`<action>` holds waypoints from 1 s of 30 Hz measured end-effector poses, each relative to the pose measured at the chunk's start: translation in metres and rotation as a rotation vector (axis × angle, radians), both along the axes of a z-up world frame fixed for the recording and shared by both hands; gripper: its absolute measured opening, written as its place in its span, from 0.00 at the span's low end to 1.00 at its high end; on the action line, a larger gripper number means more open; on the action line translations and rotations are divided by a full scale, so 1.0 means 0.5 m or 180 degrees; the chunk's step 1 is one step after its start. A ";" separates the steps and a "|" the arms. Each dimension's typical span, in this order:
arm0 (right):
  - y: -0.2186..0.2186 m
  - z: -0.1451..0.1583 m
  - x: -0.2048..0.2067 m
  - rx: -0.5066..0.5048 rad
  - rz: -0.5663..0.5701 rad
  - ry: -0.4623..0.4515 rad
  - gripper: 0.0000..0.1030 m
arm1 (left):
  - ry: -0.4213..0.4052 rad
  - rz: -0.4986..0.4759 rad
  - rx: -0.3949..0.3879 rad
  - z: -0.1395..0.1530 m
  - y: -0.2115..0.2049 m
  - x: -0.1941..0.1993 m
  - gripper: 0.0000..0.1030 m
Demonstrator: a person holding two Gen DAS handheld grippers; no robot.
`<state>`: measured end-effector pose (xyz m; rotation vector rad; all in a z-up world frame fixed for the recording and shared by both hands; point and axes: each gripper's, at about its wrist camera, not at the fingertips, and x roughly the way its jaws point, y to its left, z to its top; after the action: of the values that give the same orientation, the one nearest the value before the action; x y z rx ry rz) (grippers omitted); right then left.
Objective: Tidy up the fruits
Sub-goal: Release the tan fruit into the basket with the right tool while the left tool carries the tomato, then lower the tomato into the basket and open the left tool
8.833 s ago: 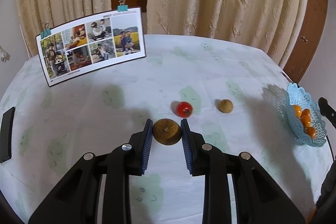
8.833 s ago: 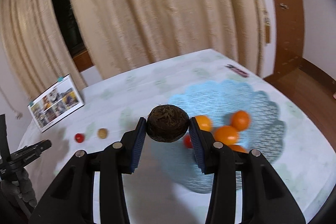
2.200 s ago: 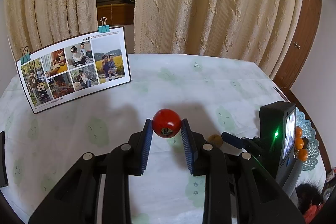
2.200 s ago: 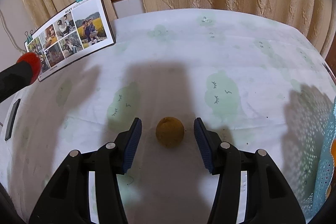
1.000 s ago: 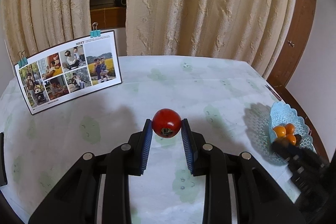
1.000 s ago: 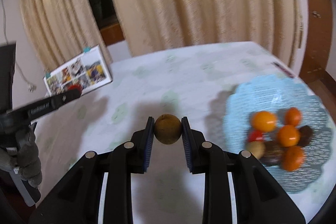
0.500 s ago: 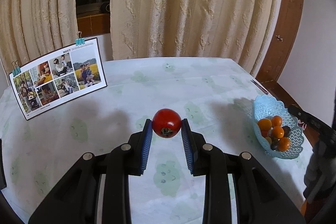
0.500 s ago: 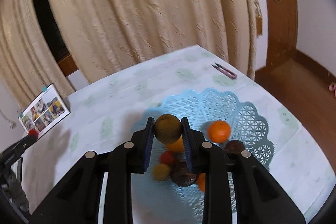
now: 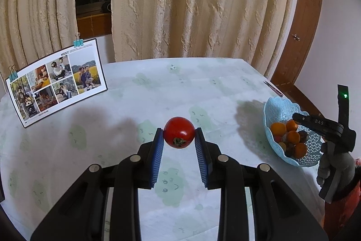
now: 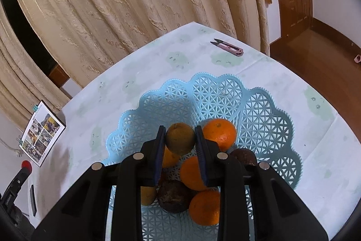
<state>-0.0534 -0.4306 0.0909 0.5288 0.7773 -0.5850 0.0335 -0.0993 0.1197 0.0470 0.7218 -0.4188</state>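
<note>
Progress: most fruit is in the light blue basket (image 10: 266, 110), which stands near the table (image 9: 203, 83) edge. In the right wrist view it holds several oranges (image 10: 220, 133) and some dark brown fruits (image 10: 173, 195). No loose fruit shows on the tablecloth in either view.

Right gripper (image 10: 180, 139): fingers narrow, clamped on a round brown-green fruit (image 10: 180, 138), held above the basket's contents. Judged: release into the basket comes next.

Left gripper (image 9: 179, 139): fingers narrow, gripping a red tomato (image 9: 179, 132) held above the middle of the table, well apart from the basket. It has yet to be carried over and dropped in.

Remaining, as judged: two fruits, both already in hand.

Writing: photo board (image 9: 56, 83) propped at the table's far left, held by teal binder clips, is headed "MEET"; the smaller print beside it and along the bottom is too small to read. The right gripper, seen from the left wrist view, bears letters "DAS". Pink thread snips (image 10: 227, 47) lie beyond the basket; no label legible.
</note>
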 end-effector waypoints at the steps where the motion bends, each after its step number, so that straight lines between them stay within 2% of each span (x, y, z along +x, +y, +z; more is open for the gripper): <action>1: 0.000 0.000 0.002 -0.0001 0.0008 -0.0001 0.26 | 0.0002 -0.0005 0.0000 -0.001 -0.002 -0.001 0.28; 6: 0.000 0.003 0.005 0.0002 0.0011 -0.0019 0.26 | 0.0020 -0.0027 0.0002 -0.003 -0.011 -0.004 0.28; 12: 0.007 0.032 -0.027 -0.0037 -0.0051 -0.0201 0.34 | 0.0033 -0.0066 0.0028 -0.007 -0.027 -0.007 0.28; 16: 0.035 0.072 -0.071 -0.0360 -0.0118 -0.0342 0.36 | 0.0022 -0.0111 0.0050 -0.005 -0.045 -0.015 0.28; 17: 0.042 0.079 -0.083 -0.0450 -0.0142 -0.0367 0.45 | 0.0018 -0.0122 0.0056 -0.005 -0.050 -0.017 0.28; 19: 0.061 0.092 -0.114 -0.0679 -0.0239 -0.0463 0.56 | 0.0022 -0.0164 0.0081 -0.006 -0.069 -0.021 0.28; 22: 0.091 0.096 -0.156 -0.1013 -0.0331 -0.0492 0.56 | 0.0027 -0.0243 0.0125 -0.011 -0.099 -0.028 0.28; 26: 0.109 0.085 -0.206 -0.1253 -0.0439 -0.0454 0.57 | 0.0046 -0.0360 0.0164 -0.018 -0.148 -0.040 0.28; 30: 0.105 0.077 -0.260 -0.1284 -0.0613 -0.0528 0.63 | 0.0055 -0.0472 0.0221 -0.024 -0.199 -0.052 0.28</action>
<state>-0.1835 -0.3780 0.1293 0.2751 0.4363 -0.8421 0.0077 -0.1989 0.1078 0.1632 0.7525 -0.5361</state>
